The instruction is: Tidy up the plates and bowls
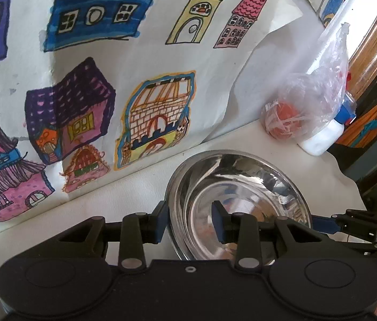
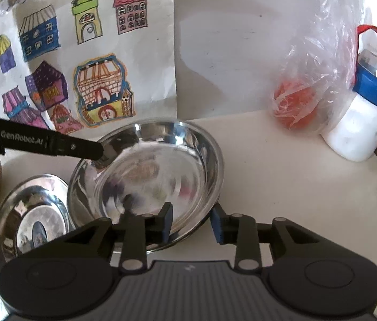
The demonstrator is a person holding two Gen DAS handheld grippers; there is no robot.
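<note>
Both grippers straddled the steel bowl's rim.

Left wrist: the left gripper [image 1: 190, 220] stood part open, one pad inside the steel bowl [image 1: 244, 184], one outside, not visibly pinching.
Right wrist: the right gripper [image 2: 191, 224] stood likewise astride the near rim, slack; a smaller bowl [image 2: 32, 219] lay left.

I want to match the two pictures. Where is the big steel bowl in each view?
Left wrist: the steel bowl lies low, right of centre, its rim between the left gripper fingers.
Right wrist: the bowl lies centre-left, above the right gripper.
Shared landmark: the plastic bag, upper right of the bowl in both.
</note>
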